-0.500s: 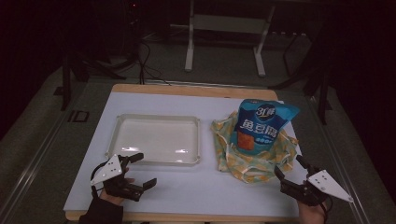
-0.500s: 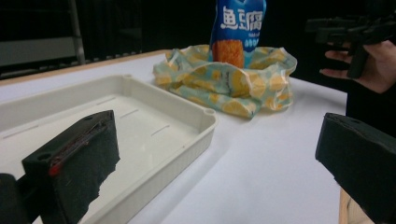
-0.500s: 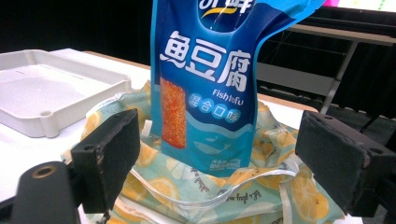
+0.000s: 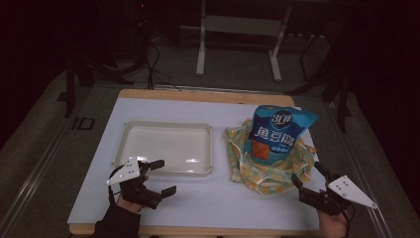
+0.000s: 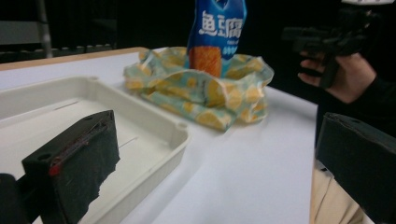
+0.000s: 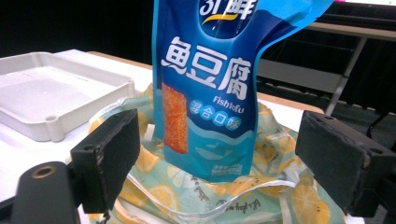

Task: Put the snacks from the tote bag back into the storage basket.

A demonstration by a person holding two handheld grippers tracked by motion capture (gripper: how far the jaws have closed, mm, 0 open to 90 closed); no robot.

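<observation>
1. A tray [image 4: 166,148] is set on the left half of the table [image 4: 218,208].
2. A cloth bag [image 4: 270,166] is laid to the right of the tray, apart from it.
3. A snack pouch [image 4: 277,131] is stood upright in the cloth bag.
4. The left gripper [image 4: 161,177] is held before the tray's near edge.
5. The right gripper [image 4: 308,173] is held before the cloth bag's near right corner.

High view: fixed above near edge of table [image 4: 208,208], looking forward and down, whole tabletop in frame. Left gripper view: low by white tray [image 5: 154,140], facing across toward blue snack bag [image 5: 217,28] in lemon-print bag [image 5: 201,88]. Right gripper view: right up close on same snack bag, tray behind. All three share tray and bags.
</observation>
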